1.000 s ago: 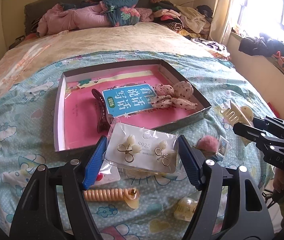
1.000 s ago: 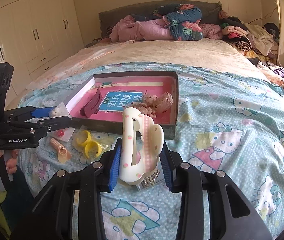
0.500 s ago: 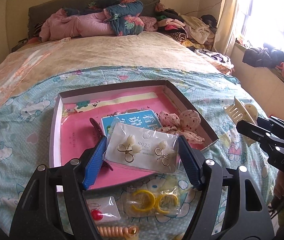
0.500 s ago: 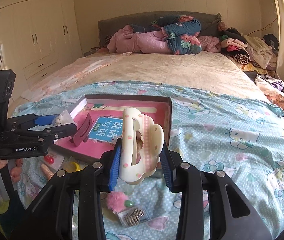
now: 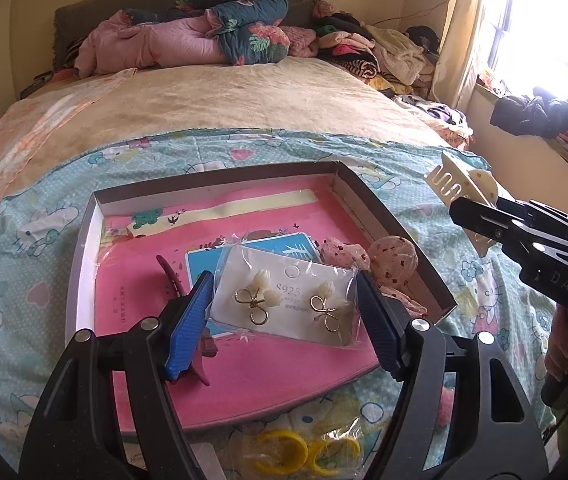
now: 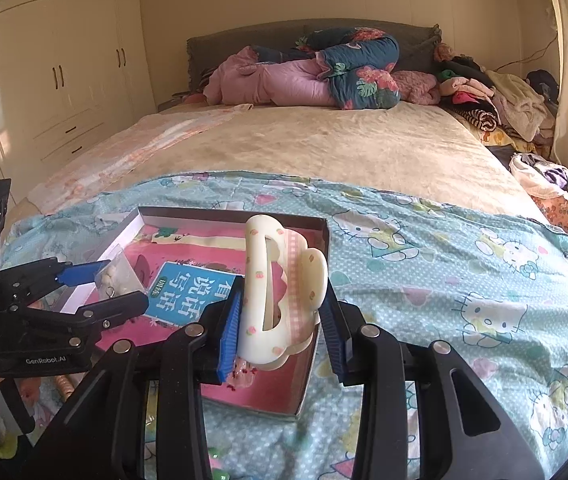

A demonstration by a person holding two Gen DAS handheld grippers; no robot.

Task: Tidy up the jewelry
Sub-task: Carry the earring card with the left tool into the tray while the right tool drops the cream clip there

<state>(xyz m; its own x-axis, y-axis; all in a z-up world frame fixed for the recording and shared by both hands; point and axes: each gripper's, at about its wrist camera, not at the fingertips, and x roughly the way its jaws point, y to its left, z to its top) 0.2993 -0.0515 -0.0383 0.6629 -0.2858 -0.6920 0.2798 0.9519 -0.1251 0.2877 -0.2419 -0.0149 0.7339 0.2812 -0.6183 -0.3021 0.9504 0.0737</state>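
**Both grippers carry their loads in over the box**

Since a second ago both hands have travelled toward the shallow box (image 5: 220,184): the earring card (image 5: 284,300), which then hung over the quilt short of the box's near wall, now hangs above the pink lining, and the cream hair claw (image 6: 280,292) has come from beside the box to over its right-hand corner.

The left gripper (image 5: 284,312) is clamped on the bagged card, one blue pad at 9 o'clock and one at 3 o'clock on its short edges, card face up between them. It should be very light, the film sleeve slippery and the card bendy, so an edge grip can bow or slip; the small earrings look delicate and best left untouched.

The right gripper (image 6: 280,328) is closed on the claw's lower body, pads at 9 and 3 o'clock, teeth end standing up toward 12. Rigid, smooth plastic, probably light but springy: holding the solid shell, not the teeth, seems safest.

Yellow rings (image 5: 304,448) lie on the quilt at 6 o'clock of the box.
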